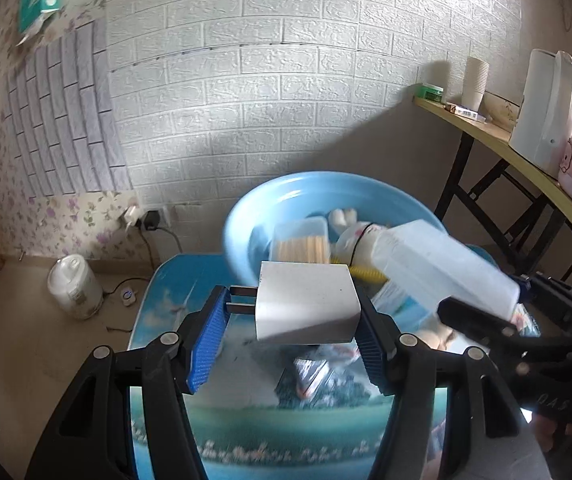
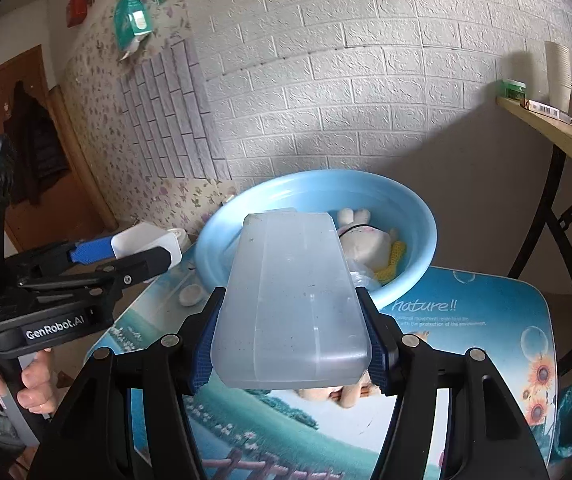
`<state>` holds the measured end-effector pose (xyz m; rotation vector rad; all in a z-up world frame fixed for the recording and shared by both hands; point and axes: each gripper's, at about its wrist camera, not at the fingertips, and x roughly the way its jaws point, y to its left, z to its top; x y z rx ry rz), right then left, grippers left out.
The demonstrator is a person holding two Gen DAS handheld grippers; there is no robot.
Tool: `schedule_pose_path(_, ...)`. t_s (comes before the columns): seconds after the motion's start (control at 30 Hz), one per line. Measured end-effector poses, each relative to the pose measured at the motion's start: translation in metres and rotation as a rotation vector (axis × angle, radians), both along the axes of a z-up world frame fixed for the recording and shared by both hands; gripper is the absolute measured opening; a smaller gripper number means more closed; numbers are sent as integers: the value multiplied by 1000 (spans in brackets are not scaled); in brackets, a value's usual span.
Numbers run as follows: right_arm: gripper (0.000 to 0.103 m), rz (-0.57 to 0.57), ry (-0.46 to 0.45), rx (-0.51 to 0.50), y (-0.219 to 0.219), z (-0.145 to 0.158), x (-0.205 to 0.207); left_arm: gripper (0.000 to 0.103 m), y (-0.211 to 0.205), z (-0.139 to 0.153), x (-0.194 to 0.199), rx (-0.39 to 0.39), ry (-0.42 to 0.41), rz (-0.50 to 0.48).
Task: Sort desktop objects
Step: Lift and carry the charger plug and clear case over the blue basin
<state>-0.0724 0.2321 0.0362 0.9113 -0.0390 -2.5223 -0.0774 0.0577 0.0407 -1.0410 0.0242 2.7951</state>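
My left gripper [image 1: 292, 312] is shut on a white charger plug [image 1: 306, 302], its two prongs pointing left, held above the table short of the blue basin [image 1: 245, 216]. My right gripper [image 2: 292, 332] is shut on a translucent plastic box [image 2: 292, 292], also held in the air before the basin [image 2: 418, 220]. The basin holds a white plush rabbit [image 2: 366, 240], a yellow knitted piece [image 2: 394, 260] and a clear box of wooden sticks [image 1: 302, 240]. The box in my right gripper also shows at the right of the left wrist view [image 1: 446, 264].
The table has a printed landscape top [image 2: 466, 340]. Packets [image 1: 314, 372] and a small plush toy [image 2: 342, 394] lie on it below the grippers. A wooden side table [image 1: 526, 148] with cups and a white appliance stands at right. A white jar [image 1: 73, 288] sits on the floor.
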Motion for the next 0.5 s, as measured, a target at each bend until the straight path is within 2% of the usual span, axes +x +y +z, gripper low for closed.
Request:
schedule_pose_path(0.37,56,-3,-18,20,9,-8,-42,60,26,-11,-54,-20,-31,-50)
schedule_pose_path(0.5,56,-15,-40,7,11,-13,-58,60,29,-16,-72,-1,-45,-62)
